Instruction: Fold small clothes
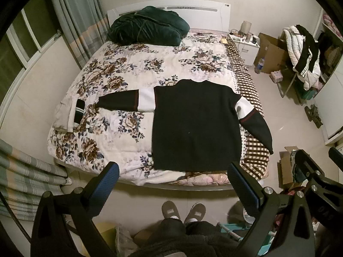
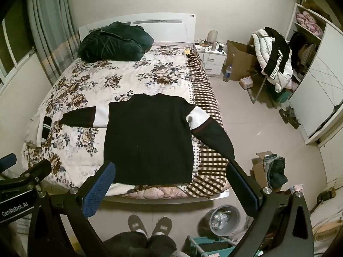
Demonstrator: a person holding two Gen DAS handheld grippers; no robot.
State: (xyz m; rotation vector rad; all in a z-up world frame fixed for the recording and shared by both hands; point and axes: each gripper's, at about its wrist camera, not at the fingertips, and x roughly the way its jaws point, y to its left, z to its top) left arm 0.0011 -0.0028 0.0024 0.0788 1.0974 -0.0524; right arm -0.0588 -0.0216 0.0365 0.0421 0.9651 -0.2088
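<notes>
A black sweater (image 1: 195, 124) with white and red-striped sleeve bands lies flat on the bed, sleeves spread out; it also shows in the right wrist view (image 2: 148, 137). Its right sleeve (image 2: 214, 137) hangs toward the bed's edge. My left gripper (image 1: 173, 169) is open and empty, held above the floor before the bed's foot. My right gripper (image 2: 171, 169) is also open and empty, at about the same height, apart from the sweater. A folded white and black garment (image 1: 72, 113) lies at the bed's left edge.
The bed (image 2: 90, 85) has a floral quilt and a checked blanket (image 2: 205, 98). A dark green bundle (image 2: 113, 42) sits by the headboard. A nightstand (image 2: 211, 57), cardboard box (image 2: 240, 62), clothes-laden chair (image 2: 274, 62), wardrobe (image 2: 317, 85) and bin (image 2: 223, 218) stand on the right. Slippered feet (image 2: 150, 224) are below.
</notes>
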